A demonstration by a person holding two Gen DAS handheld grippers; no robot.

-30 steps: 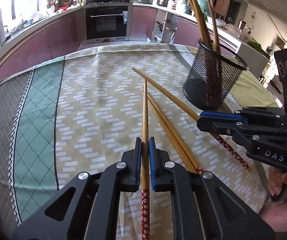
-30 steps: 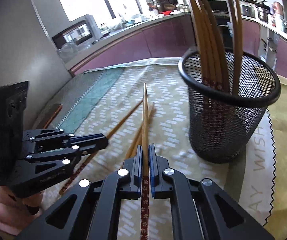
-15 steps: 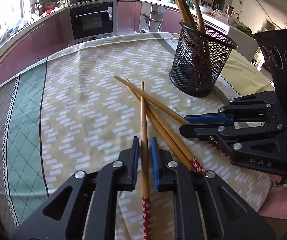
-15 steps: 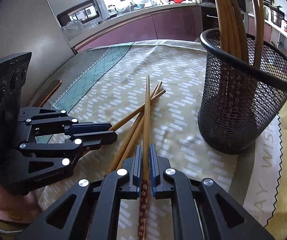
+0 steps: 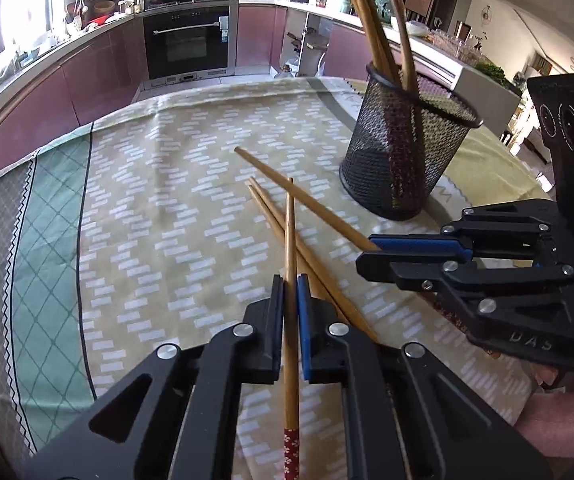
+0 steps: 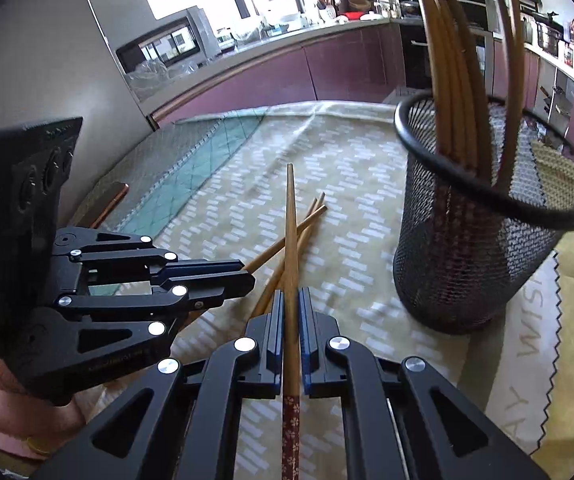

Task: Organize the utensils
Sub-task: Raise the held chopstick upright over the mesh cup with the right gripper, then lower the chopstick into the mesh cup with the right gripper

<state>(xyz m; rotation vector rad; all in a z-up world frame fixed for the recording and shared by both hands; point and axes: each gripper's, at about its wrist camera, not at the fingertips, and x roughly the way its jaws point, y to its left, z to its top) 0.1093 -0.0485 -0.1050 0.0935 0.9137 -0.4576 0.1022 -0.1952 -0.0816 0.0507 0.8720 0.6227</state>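
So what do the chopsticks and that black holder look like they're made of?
Chopsticks: likely bamboo or wood, tan with a smooth sheen, red flower-patterned ends. Holder: seemingly black metal mesh, see-through weave under a solid rolled rim.

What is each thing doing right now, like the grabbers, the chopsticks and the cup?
Left gripper: shut on first chopstick, jaws just closed further.
Right gripper: shut on second chopstick.
Loose chopsticks: two lying on the tablecloth.
Mesh cup: upright, with standing chopsticks inside.
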